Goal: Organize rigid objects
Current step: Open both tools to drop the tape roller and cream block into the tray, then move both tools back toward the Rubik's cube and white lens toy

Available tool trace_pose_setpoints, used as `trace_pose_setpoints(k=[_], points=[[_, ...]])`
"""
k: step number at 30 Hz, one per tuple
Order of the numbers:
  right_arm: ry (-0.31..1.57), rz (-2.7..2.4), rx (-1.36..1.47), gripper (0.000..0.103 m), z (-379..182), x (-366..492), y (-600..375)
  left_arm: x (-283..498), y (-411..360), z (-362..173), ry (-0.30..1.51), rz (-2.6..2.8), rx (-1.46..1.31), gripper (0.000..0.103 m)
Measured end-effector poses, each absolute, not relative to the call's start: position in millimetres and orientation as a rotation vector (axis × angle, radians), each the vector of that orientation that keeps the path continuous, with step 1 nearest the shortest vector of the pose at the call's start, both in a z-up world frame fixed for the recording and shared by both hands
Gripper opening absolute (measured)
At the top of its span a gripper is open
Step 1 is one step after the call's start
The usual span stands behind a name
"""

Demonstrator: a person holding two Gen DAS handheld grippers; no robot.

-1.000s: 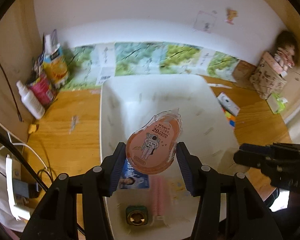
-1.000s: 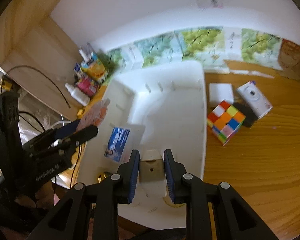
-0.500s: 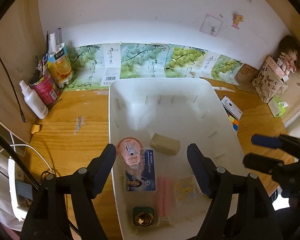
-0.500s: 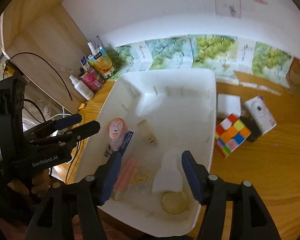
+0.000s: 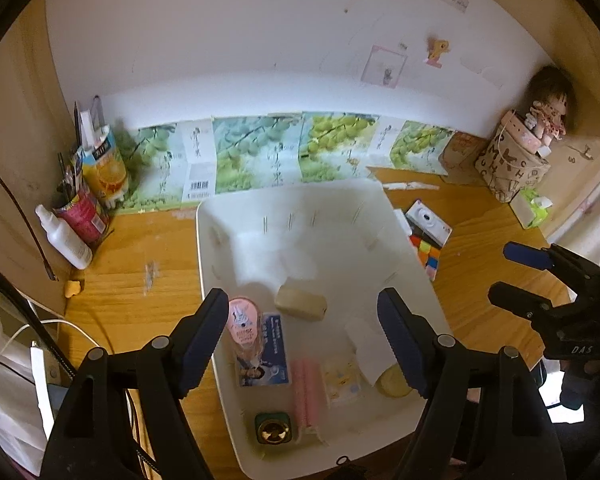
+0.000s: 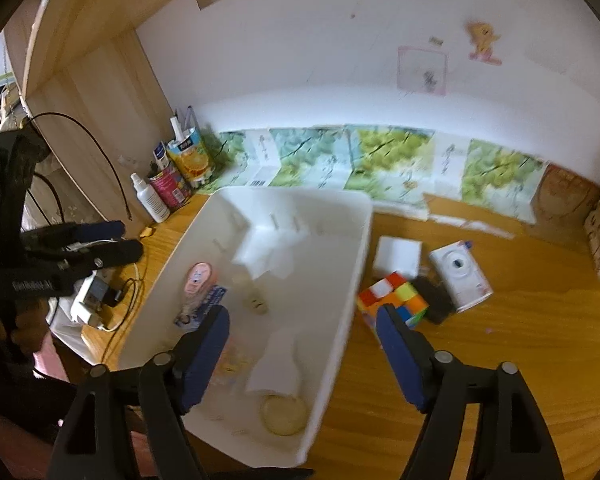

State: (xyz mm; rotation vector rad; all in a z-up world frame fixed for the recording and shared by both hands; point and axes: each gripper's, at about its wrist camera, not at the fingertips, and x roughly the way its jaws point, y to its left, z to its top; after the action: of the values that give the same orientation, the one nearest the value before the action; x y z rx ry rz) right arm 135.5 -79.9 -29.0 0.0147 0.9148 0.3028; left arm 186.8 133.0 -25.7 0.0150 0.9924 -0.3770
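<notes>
A white bin (image 5: 216, 280) (image 6: 360, 240) stands on the wooden desk. In it lie a pink tape dispenser (image 5: 242, 320) (image 6: 198, 278), a beige block (image 5: 300, 304) (image 6: 256, 302), a blue card (image 5: 266, 356), a pink stick (image 5: 308, 392), a green-gold cap (image 5: 272, 432) and a round tan lid (image 6: 282, 416). My left gripper (image 5: 304, 340) is open and empty above the bin's near end. My right gripper (image 6: 304, 352) is open and empty over the bin's right rim. A colour cube (image 6: 392, 300) lies on the desk right of the bin.
A white toy camera (image 6: 460, 276), a black block (image 6: 434, 300) and a white pad (image 6: 398, 256) lie right of the bin. A spray bottle (image 5: 64, 236), a can and a juice carton (image 5: 104, 168) stand at the back left. A patterned box with a doll (image 5: 516, 160) stands back right. Cables lie left.
Both grippers opened and dropped their loads into the bin: the left the pink tape dispenser, the right the beige block. Both have since pulled back and up.
</notes>
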Motion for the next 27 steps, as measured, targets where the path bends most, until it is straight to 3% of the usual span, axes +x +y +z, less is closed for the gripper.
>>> trace_pose_setpoints(k=[12, 27], points=[[0.763, 0.27, -0.01, 0.081, -23, 122, -134, 186, 94, -9, 0.993, -0.317, -0.05, 0.083], [0.713, 0.268, 0.061, 0.082, -44, 137, -218, 197, 1, -13, 1.084, -0.311, -0.017, 0.083]])
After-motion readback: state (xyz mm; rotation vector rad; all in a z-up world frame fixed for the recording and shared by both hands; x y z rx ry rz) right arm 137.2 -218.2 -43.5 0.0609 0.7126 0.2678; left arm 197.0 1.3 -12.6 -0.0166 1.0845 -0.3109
